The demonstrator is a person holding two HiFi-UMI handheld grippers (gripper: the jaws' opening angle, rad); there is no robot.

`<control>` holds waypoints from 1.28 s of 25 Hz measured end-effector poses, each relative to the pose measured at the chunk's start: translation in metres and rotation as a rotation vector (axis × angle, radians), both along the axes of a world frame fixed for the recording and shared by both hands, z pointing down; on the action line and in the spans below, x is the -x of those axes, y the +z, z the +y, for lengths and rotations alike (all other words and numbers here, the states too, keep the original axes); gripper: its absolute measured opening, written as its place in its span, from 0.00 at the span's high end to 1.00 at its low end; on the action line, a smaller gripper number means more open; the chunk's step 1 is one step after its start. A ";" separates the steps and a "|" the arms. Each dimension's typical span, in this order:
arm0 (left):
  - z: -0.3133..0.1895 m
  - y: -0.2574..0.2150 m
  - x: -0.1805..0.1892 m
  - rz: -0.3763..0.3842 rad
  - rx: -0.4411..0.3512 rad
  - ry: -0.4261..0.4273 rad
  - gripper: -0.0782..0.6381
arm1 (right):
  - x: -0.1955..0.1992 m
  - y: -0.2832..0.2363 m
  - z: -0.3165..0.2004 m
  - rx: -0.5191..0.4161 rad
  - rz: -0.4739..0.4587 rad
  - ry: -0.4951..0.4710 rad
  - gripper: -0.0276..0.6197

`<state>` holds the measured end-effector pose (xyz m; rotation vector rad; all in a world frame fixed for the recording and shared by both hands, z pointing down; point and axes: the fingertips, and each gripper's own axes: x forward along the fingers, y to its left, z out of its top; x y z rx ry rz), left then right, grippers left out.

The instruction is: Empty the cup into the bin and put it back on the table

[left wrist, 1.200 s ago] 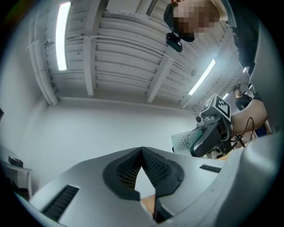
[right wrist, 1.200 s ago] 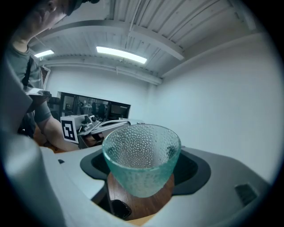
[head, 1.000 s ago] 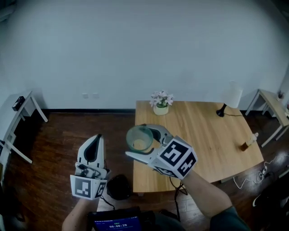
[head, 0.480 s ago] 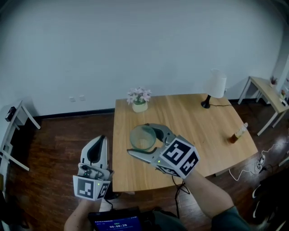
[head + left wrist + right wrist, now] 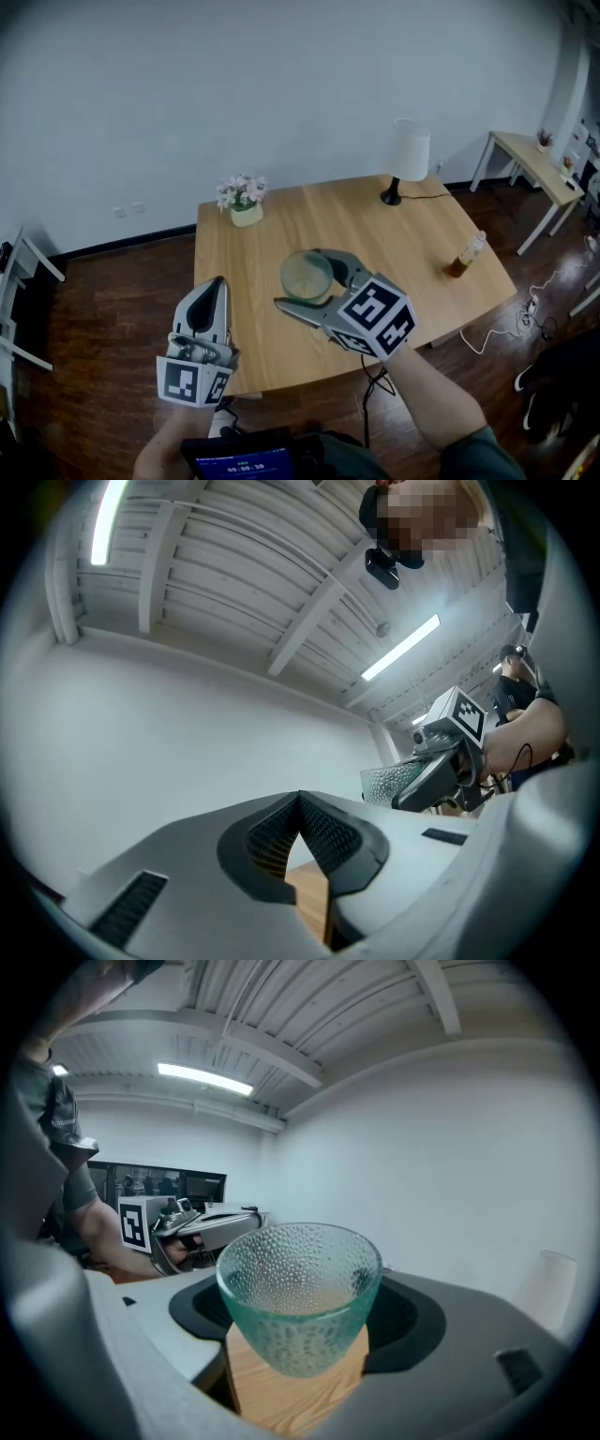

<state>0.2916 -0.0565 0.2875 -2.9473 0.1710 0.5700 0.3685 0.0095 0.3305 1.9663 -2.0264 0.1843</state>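
A pale green, dimpled glass cup (image 5: 306, 276) hangs upright over the middle of the wooden table (image 5: 375, 234), with my right gripper (image 5: 314, 278) shut on it. In the right gripper view the cup (image 5: 298, 1288) sits between the two jaws, and I see nothing inside it. My left gripper (image 5: 212, 287) is shut and holds nothing; it hovers over the table's front left corner, left of the cup. In the left gripper view the jaw tips of the left gripper (image 5: 300, 801) meet, and the cup (image 5: 386, 783) shows at the right. No bin is in view.
On the table stand a white lamp (image 5: 409, 152) at the back, a flower pot (image 5: 243, 202) at the back left and a brown bottle (image 5: 465, 255) at the right. A small side table (image 5: 525, 155) stands far right. A cable (image 5: 497, 330) lies on the dark wooden floor.
Both grippers have moved rightwards from the table's left edge to over the table, the cup still held. The dark object on the floor by the table's corner has left the view.
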 end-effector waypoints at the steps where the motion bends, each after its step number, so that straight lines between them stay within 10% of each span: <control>1: 0.005 0.003 -0.007 -0.008 0.006 0.008 0.89 | -0.008 0.004 0.006 0.003 -0.002 0.013 0.35; 21: 0.013 0.128 -0.080 -0.304 0.161 0.092 0.89 | -0.066 0.136 0.035 0.077 -0.164 0.179 0.35; 32: -0.025 0.195 -0.036 -0.402 0.252 -0.035 0.89 | 0.009 0.194 -0.012 0.091 -0.189 0.013 0.35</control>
